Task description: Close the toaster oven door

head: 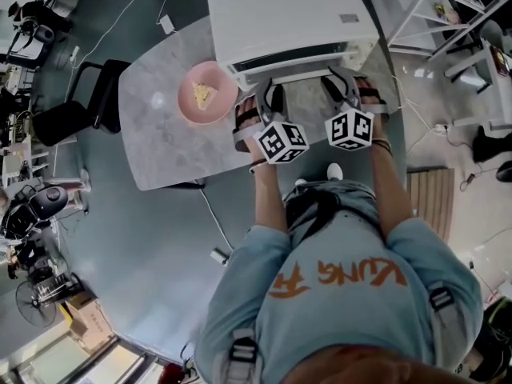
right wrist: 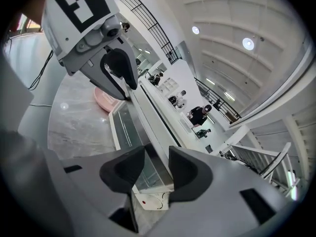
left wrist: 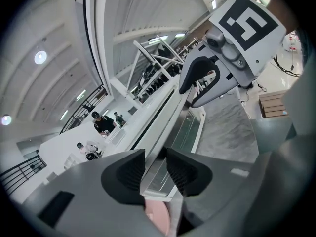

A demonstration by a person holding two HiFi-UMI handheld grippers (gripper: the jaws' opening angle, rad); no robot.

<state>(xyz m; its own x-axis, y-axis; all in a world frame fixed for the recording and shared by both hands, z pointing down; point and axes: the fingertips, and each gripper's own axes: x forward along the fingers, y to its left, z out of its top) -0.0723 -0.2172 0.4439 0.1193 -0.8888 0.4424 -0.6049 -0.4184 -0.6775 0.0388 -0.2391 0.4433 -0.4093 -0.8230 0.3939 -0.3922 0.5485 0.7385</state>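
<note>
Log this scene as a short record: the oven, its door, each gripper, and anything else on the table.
oven: white toaster oven on grey table
door: door open, not yet shut
left gripper: left gripper jaws apart, door's edge in the gap
right gripper: right gripper jaws apart, door's edge in the gap
beside oven: pink plate with yellowish food

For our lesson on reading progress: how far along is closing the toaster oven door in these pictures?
Done: the left gripper and the right gripper are both at the front edge of the door. In hand: their jaws stand apart with that edge between them, and the door lies open in front of the toaster oven. Left: swing the door up until it shuts.
</note>
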